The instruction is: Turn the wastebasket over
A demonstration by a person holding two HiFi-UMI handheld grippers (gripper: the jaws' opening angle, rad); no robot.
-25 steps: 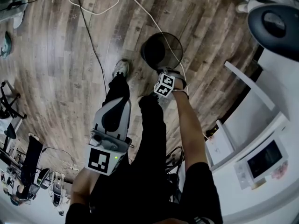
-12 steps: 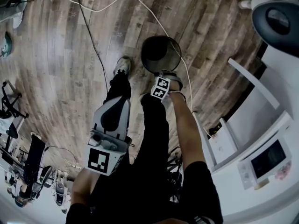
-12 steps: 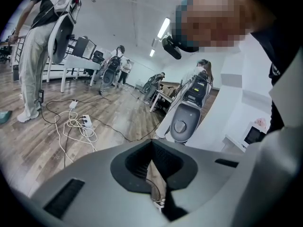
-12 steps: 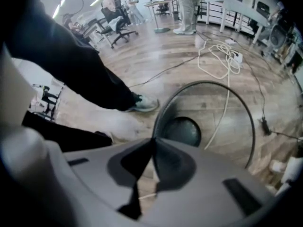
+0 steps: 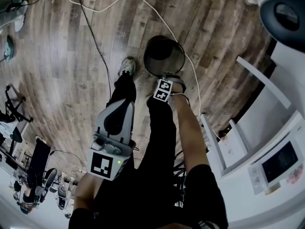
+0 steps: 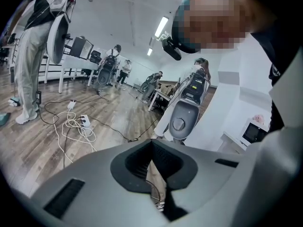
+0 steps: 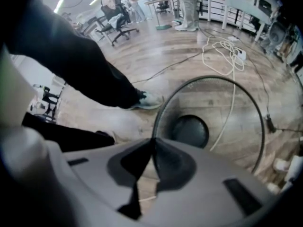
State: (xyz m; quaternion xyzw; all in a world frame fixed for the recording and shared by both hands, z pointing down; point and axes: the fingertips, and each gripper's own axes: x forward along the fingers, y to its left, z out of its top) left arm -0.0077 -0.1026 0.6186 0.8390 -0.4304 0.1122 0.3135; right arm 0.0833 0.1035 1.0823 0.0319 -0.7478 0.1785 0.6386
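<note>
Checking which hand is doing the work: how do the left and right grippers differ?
The left gripper points out across the room, fingers shut on nothing. The right gripper points steeply down, fingers pinching the wastebasket rim. Both carry marker cubes.

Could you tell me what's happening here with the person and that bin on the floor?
A person stands over a black mesh wastebasket that sits upright, mouth up, on the wood floor. The right gripper points down at its near rim with its jaws together; whether they pinch the rim cannot be told. The left gripper is held up by the person's leg, jaws together and empty. The basket is not yet turned over.
</note>
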